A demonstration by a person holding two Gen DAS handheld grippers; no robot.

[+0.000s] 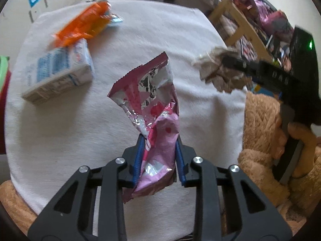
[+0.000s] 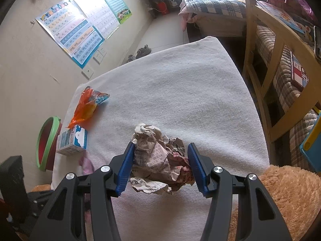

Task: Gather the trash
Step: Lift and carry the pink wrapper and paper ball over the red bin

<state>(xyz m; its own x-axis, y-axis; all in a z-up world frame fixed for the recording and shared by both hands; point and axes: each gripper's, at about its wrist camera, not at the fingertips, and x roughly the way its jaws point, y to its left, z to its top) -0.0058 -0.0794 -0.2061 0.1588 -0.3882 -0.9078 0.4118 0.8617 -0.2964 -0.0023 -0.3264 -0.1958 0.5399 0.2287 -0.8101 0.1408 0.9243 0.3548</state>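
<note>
Left gripper [image 1: 159, 160] clamped on pink foil wrapper [image 1: 152, 108]; right gripper [image 2: 160, 166] clamped on crumpled printed paper [image 2: 158, 156], print unreadable. Beyond, on white towel [image 2: 190, 92]: blue-and-white carton [image 2: 73, 140], orange wrapper [image 2: 86, 106]. Far wall: alphabet posters [image 2: 80, 32].

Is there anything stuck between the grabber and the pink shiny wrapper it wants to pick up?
No, nothing visible. The crinkled pink foil wrapper already sits between the left gripper's blue pads, which look pressed on it. The white milk carton and orange plastic wrapper lie apart, further away to the left.
</note>
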